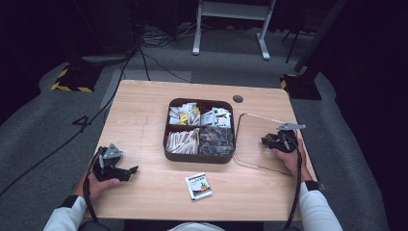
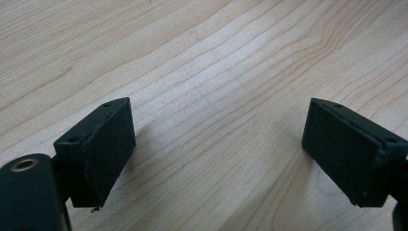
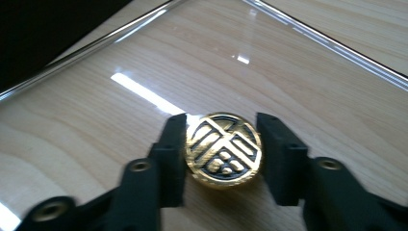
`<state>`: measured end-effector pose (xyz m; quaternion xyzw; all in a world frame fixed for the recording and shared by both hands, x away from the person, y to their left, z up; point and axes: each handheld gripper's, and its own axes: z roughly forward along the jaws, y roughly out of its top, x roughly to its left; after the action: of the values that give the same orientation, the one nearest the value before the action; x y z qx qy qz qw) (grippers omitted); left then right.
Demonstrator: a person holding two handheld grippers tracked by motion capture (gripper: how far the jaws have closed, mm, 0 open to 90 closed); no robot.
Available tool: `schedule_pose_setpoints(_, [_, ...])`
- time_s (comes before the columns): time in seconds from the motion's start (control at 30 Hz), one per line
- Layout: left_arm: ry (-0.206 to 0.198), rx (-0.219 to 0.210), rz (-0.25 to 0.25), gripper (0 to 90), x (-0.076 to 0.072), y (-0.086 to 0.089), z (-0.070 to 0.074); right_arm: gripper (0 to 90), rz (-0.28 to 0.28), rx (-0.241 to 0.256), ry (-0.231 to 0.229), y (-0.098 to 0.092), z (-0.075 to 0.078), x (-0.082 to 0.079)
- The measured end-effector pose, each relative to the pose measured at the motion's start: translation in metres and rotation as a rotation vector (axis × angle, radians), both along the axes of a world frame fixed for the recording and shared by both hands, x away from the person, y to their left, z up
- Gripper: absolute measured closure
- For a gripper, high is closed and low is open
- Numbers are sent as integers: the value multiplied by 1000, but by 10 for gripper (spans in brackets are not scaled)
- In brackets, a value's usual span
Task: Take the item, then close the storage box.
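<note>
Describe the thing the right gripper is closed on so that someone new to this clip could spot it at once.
Start at the dark four-compartment tray in the middle of the wooden table, then go right to the clear lid lying flat beside it. On that lid, the right gripper pinches a round gold knob. Its black geometric emblem sets it apart from the paper packets in the tray.

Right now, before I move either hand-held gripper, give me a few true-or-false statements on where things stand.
1. The right hand-held gripper is shut on the gold knob of the clear lid. True.
2. The left hand-held gripper holds a packet. False: its jaws are open over bare table.
3. The clear lid covers the tray. False: it lies on the table beside the tray.
4. A packet lies on the table in front of the tray. True.
</note>
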<state>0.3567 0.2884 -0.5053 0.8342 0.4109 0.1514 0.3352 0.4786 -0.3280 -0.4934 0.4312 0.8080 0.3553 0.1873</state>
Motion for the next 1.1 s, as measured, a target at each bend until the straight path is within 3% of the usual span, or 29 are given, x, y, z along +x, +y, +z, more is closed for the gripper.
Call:
schedule_pose_setpoints(0.07, [0,0,1,117,0,0,0,590,23,-35,-10,2,1,0])
schedule_pose_setpoints(0.63, [-2,0,0,118,0,0,0,592,-11,-39,-29,-3,3,-2])
schedule_pose_setpoints(1.1, [0,-1,-1,118,0,0,0,592,-19,-31,-77,-10,27,-11])
